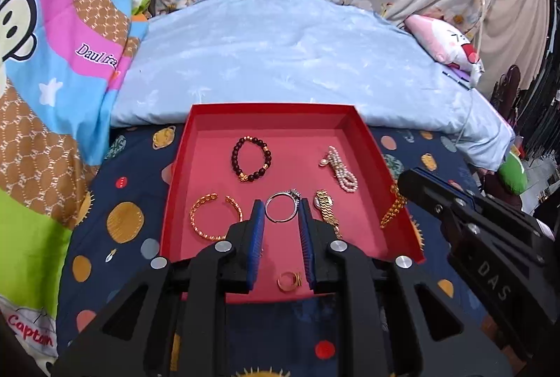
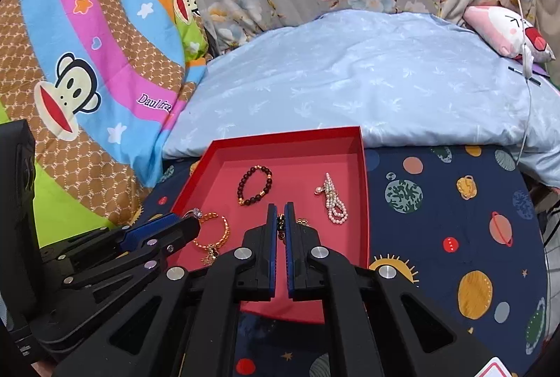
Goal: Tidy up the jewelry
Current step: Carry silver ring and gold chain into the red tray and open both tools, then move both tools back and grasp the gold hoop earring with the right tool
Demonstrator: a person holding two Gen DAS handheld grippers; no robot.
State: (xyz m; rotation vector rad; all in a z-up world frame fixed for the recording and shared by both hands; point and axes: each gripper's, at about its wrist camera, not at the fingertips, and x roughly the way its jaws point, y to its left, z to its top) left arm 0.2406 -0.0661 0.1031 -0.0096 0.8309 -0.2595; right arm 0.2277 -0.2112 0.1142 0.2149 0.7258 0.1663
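Observation:
A red tray (image 1: 175, 188) lies on the bed and holds a dark bead bracelet (image 1: 250, 159), a pearl strand (image 1: 340, 174), a gold open bangle (image 1: 214, 216), a silver ring (image 1: 281, 206), a gold watch (image 1: 325, 207) and a small gold ring (image 1: 289, 279). My left gripper (image 1: 279, 215) is open over the tray, its tips either side of the silver ring. My right gripper (image 2: 280, 214) is shut on a gold chain (image 1: 393, 209), which hangs over the tray's right wall. In the right wrist view the tray (image 2: 364, 202), beads (image 2: 254, 185) and pearls (image 2: 332, 202) show ahead.
The tray sits on a dark blue planet-print sheet (image 2: 437, 219). A pale blue duvet (image 1: 280, 62) lies behind it. A colourful cartoon quilt (image 1: 52, 97) is at the left, a pink plush pillow (image 2: 507, 34) at the far right.

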